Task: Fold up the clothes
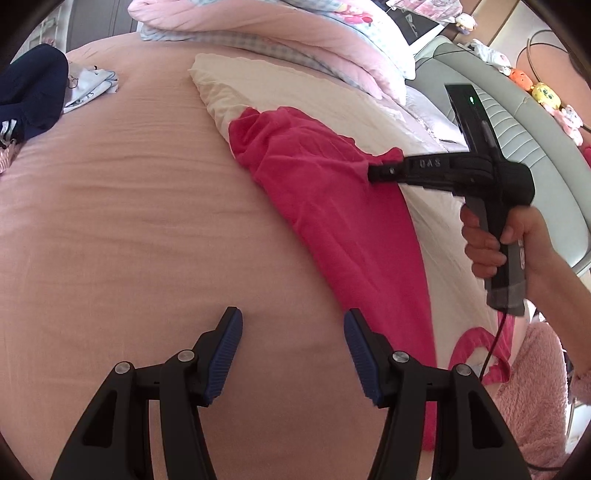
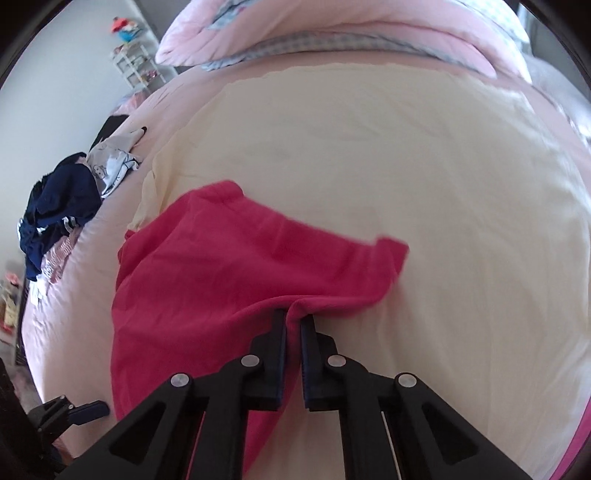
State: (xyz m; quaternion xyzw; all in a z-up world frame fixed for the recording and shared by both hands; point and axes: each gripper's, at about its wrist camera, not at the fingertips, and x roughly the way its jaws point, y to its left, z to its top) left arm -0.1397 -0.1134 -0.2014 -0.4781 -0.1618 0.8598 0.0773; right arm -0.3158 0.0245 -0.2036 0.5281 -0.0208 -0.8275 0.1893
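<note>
A cream and magenta garment lies on the pink bed; its magenta part [image 1: 325,192] is folded over the cream panel [image 1: 273,88]. My right gripper [image 1: 373,172] is shut on the edge of the magenta fabric [image 2: 236,266], pinching a fold between its pads [image 2: 282,328] above the cream panel [image 2: 424,184]. A hand [image 1: 491,236] holds that gripper's handle. My left gripper [image 1: 293,319] hovers open over the bare pink sheet [image 1: 129,240], left of the garment, with nothing between its fingers. It shows small at the lower left of the right wrist view [image 2: 88,408].
A heap of navy clothes [image 1: 29,92] and a white printed garment [image 1: 92,85] lie at the bed's far left. A folded pink and checked quilt [image 1: 266,29] sits at the head. Plush toys [image 1: 546,92] line a grey padded headboard [image 1: 509,122] on the right.
</note>
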